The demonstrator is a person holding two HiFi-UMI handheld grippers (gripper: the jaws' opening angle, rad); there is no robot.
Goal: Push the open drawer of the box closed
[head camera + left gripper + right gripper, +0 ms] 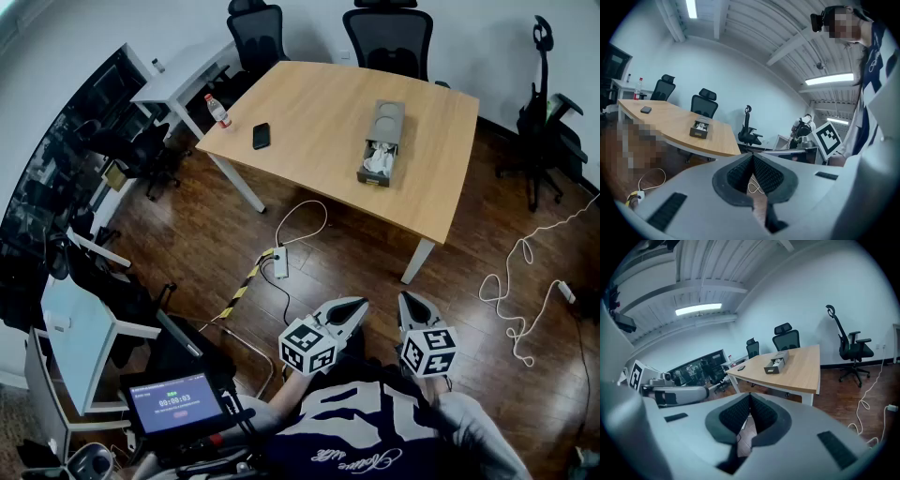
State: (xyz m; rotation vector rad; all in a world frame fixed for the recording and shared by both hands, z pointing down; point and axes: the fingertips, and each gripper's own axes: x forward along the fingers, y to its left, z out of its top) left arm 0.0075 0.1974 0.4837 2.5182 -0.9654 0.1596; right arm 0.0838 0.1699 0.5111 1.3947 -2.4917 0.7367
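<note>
Left hand-held gripper [359,305]: held low in front of the person, well short of the counter; its jaws are pressed together with nothing between them.
Right hand-held gripper [406,300]: just beside the left one, likewise closed and empty, its tips pointing toward the counter.
Counter [309,159]: a light wooden top on white legs, well apart from both grippers.
Box [386,122]: grey, lying on the counter toward its right side, with a round recess in its top.
Drawer [377,165]: pulled out at the box's near end, facing the person, with something white inside.
Phone [262,136]: dark, flat on the left part of the counter, well apart from the box.
Bottle [217,111]: upright at the counter's left corner, with a red label.
Chairs [389,37]: two black office chairs behind the far edge.
Floor [356,253]: dark wood, with white cables [302,223] lying loose between the person and the counter.
</note>
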